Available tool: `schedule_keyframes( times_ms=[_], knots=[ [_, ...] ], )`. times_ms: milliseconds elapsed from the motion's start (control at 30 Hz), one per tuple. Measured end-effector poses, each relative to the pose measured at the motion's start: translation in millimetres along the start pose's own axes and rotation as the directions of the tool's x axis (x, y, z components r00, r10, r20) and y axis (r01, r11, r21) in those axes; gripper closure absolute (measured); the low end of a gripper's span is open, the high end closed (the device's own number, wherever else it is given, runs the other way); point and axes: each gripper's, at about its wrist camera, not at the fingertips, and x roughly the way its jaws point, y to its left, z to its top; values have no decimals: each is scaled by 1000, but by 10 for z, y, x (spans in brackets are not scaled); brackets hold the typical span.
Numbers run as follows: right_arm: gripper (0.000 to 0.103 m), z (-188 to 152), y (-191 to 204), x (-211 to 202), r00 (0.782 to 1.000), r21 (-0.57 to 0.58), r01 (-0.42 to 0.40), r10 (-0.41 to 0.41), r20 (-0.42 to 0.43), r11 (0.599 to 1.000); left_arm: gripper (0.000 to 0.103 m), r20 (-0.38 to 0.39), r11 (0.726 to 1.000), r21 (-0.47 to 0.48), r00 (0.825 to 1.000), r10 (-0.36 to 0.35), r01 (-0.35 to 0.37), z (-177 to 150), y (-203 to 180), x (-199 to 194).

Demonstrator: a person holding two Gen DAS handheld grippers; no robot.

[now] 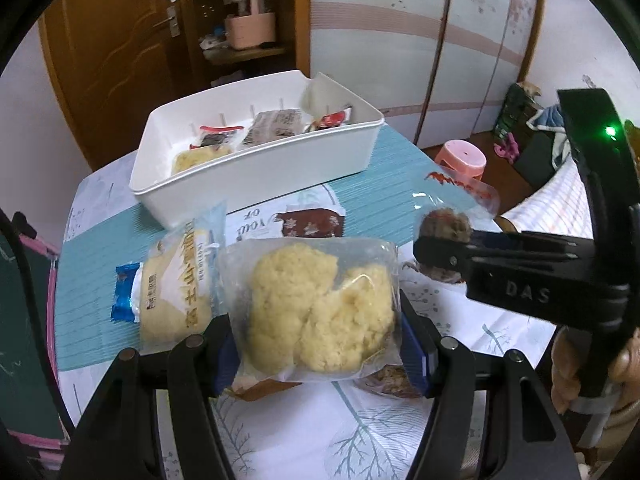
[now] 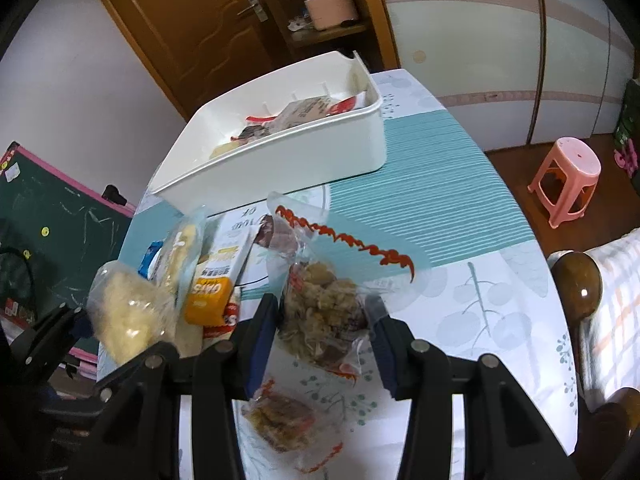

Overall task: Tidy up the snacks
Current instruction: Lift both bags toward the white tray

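Note:
My left gripper [image 1: 320, 340] is shut on a clear bag of pale yellow puffed snack [image 1: 320, 304], held above the table; the same bag [image 2: 124, 320] shows at the left of the right wrist view. My right gripper [image 2: 324, 340] is shut on a clear red-edged bag of brown snack [image 2: 324, 312], also lifted; from the left wrist view that bag [image 1: 448, 224] sits at the right gripper's tip. A white bin [image 1: 256, 168] [image 2: 280, 156] at the table's far side holds several packets.
On the table lie a yellow cake packet [image 1: 176, 296], a blue wrapper [image 1: 126, 296], an orange oats box [image 2: 208, 300] and another brown snack bag [image 2: 284, 420]. A pink stool [image 2: 568, 176] stands on the floor at right, a chalkboard [image 2: 60, 224] at left.

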Motion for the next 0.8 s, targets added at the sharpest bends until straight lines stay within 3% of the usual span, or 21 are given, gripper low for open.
schedule_keyframes(
  times_ms=[433, 800],
  knots=[
    [58, 182, 335, -81, 999, -55, -43, 43, 12, 998, 38, 40, 989, -98, 993, 112, -107, 377, 419, -163],
    [58, 790, 647, -314, 993, -132, -50, 64, 104, 990, 38, 137, 973, -137, 969, 204, -186, 1044, 755, -382]
  ],
)
